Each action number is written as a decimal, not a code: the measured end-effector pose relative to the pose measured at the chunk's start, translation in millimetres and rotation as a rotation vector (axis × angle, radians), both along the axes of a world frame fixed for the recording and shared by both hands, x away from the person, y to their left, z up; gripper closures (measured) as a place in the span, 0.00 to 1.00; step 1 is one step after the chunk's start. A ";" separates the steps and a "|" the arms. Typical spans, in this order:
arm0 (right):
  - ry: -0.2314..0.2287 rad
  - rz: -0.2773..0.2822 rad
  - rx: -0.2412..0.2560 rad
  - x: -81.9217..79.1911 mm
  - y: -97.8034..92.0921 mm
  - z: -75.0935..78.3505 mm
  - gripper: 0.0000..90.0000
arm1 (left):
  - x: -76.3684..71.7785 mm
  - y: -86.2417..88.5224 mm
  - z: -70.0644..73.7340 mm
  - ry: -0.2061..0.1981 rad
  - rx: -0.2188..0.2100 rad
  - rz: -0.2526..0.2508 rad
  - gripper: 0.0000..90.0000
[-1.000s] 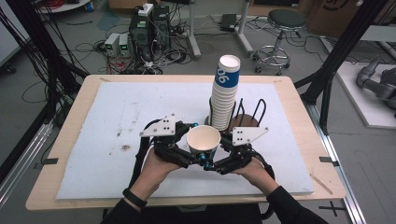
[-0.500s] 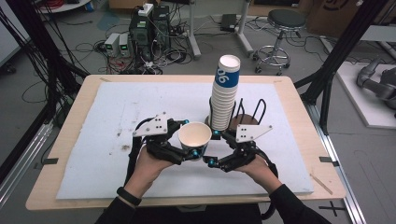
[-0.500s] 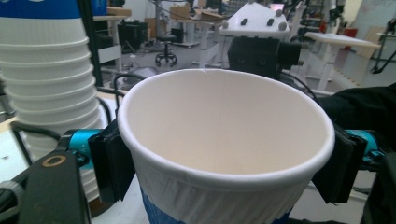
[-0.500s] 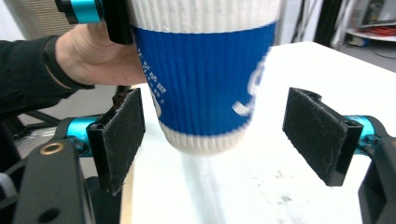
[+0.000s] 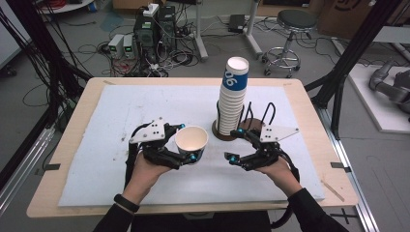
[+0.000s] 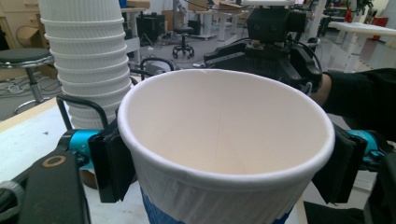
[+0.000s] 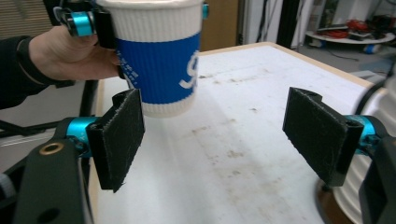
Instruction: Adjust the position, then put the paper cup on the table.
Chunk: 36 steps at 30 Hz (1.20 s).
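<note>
Cables, power boxes and a round stool (image 5: 294, 21) crowd the workshop floor behind the wooden counter (image 5: 309, 111), whose top is covered by a white sheet (image 5: 121, 111) with faint brown stains. The landmark is a tall stack of ribbed paper cups (image 5: 232, 96), white with a blue band on the topmost one, standing upright on a dark round base (image 5: 223, 134) at the middle of the sheet; black wire loops (image 5: 263, 113) rise just beside the stack, on the stool's side of the counter.

On the opposite side of the stack, near it and closer to the person, the left tool (image 5: 186, 142) is clamped on a single paper cup (image 5: 191, 140). The left gripper view shows its two black pads pressed against opposite sides of the cup (image 6: 224, 154) just under the rolled rim, the cup upright, its white inside showing nothing in it. From the right gripper view the cup (image 7: 156, 60) hangs above the sheet, its base not touching it, with a blue sleeve and white lettering.

The right tool (image 5: 233, 145) sits in front of the stack, toward the person, well apart from the cup. Its jaws stand wide apart with nothing between them; in its own view the right tool (image 7: 215, 135) frames only stained sheet, and the stack's lower edge shows beyond one jaw.
</note>
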State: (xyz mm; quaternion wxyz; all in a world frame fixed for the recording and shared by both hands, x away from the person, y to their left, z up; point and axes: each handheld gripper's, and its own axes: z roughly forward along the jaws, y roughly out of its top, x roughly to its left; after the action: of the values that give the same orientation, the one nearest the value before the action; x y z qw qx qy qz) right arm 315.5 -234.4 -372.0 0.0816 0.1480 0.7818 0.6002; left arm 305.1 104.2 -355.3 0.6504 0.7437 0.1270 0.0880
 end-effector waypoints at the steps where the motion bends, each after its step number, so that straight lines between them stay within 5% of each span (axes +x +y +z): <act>1: 0.000 -0.009 0.004 0.6 -2.1 0.0 0.23 | 0.7 1.8 -1.4 0.000 0.004 0.007 0.24; 9: -0.001 -0.063 0.040 1.3 -14.7 2.3 0.23 | 3.4 12.0 -5.2 0.016 -0.009 0.038 0.24; 23: -0.044 -0.092 0.027 -1.9 -23.3 7.6 0.23 | 2.7 5.2 0.2 0.004 -0.016 0.012 0.24; 36: -0.045 -0.115 0.013 -0.7 -35.0 9.8 0.23 | 2.6 13.8 6.5 -0.013 -0.027 0.049 0.23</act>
State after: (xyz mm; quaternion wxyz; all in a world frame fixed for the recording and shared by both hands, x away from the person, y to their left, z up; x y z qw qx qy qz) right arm 314.9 -269.4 -362.2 0.1323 0.1797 0.7660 0.6029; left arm 307.6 118.0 -348.8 0.6588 0.7310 0.1422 0.1070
